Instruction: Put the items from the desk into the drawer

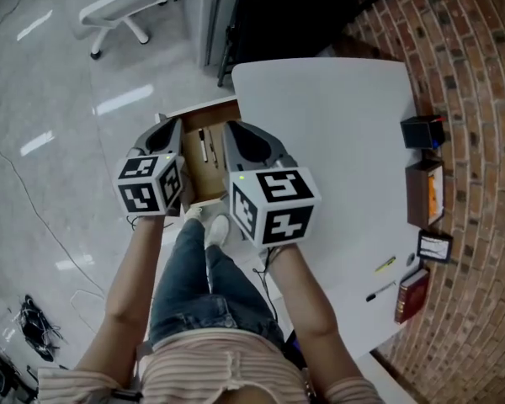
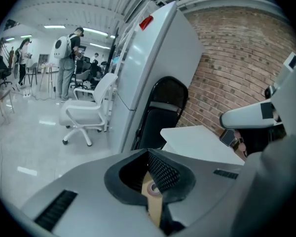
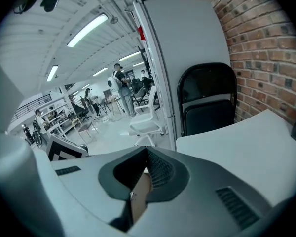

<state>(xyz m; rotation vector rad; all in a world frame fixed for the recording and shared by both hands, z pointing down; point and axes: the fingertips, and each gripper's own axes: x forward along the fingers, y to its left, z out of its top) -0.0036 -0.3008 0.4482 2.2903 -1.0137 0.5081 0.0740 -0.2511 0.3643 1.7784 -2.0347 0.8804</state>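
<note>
The wooden drawer (image 1: 207, 178) stands pulled out at the left end of the white desk (image 1: 337, 141), with two pens (image 1: 204, 146) lying in it. My left gripper (image 1: 172, 130) and right gripper (image 1: 236, 133) hover side by side above the drawer, both shut and holding nothing. The left gripper view (image 2: 150, 154) and the right gripper view (image 3: 145, 154) show the drawer's wood below the closed jaws. Along the desk's right edge lie a black box (image 1: 422, 131), a brown box (image 1: 425, 194), a small framed card (image 1: 434, 246), a red book (image 1: 412, 294), a black pen (image 1: 380, 291) and a yellow marker (image 1: 385, 264).
A brick wall (image 1: 480, 74) borders the desk on the right. A black folding chair (image 2: 160, 110) and a tall white cabinet (image 2: 148, 58) stand behind the desk. A white office chair (image 1: 118, 7) is on the glossy floor, and cables (image 1: 38, 318) lie at lower left.
</note>
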